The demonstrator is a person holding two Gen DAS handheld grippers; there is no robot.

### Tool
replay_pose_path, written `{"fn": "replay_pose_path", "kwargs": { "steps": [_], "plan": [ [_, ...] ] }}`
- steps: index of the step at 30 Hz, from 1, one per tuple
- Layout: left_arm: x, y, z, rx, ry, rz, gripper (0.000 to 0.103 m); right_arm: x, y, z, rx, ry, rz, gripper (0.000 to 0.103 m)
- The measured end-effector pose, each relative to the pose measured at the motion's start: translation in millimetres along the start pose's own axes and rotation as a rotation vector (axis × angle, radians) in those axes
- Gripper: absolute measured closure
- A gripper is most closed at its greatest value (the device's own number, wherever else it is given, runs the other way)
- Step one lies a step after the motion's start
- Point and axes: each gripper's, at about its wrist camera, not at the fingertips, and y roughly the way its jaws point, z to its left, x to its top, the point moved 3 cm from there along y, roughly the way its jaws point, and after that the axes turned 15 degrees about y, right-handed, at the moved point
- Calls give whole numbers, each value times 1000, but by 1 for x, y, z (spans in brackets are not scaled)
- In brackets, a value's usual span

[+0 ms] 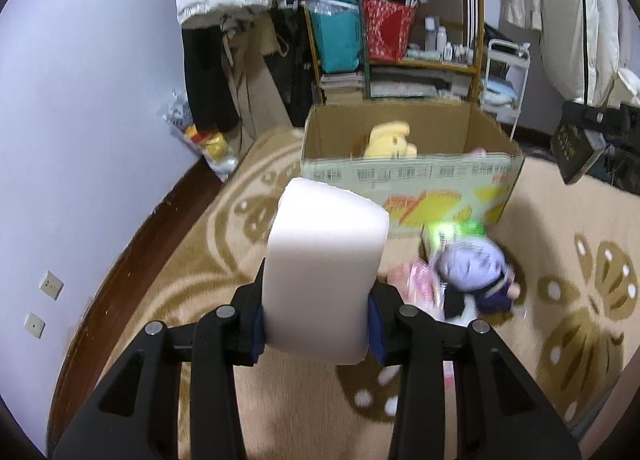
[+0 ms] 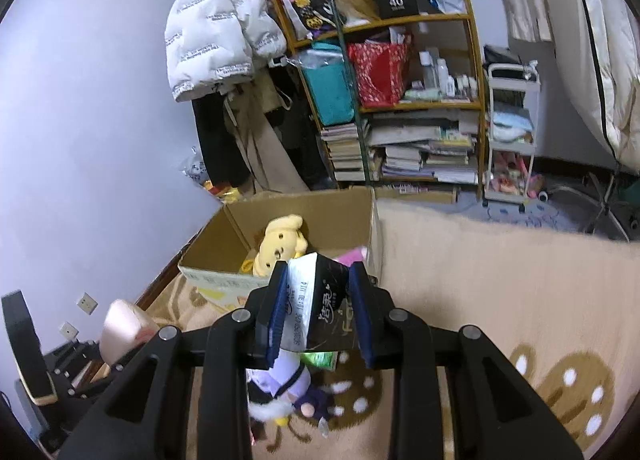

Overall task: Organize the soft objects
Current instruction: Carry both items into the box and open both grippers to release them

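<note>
I see a white foam block (image 1: 324, 280), matt and fine-pored, between blue pads (image 1: 259, 330) that look like soft rubber on matt black plastic fingers with small metal pins. The tissue pack (image 2: 320, 300) has a glossy plastic wrap, dark with a white end. The box (image 1: 412, 180) is brown corrugated cardboard, matt inside and printed outside. The yellow toy (image 1: 390, 140) and the purple doll (image 1: 472, 268) are plush cloth. The carpet (image 1: 560, 220) is a short, fuzzy pile. The shelf (image 2: 474, 60) looks like wood with a light shine.
</note>
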Motion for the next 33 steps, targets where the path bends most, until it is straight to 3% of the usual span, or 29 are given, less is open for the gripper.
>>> {"fn": "replay_pose_path", "kwargs": {
  "steps": [8,16,26,33],
  "plan": [
    [60,11,15,36,10,-80,65,24,20,11,5,-24,-25,71],
    [100,39,15,52,22,-107,64,49,47,27,22,-66,-48,71],
    [131,70,13,-4,35,-129,63,60,78,45,23,-179,-34,71],
    [134,95,3,-29,69,-89,62,56,98,40,47,-174,23,71]
  ]
}}
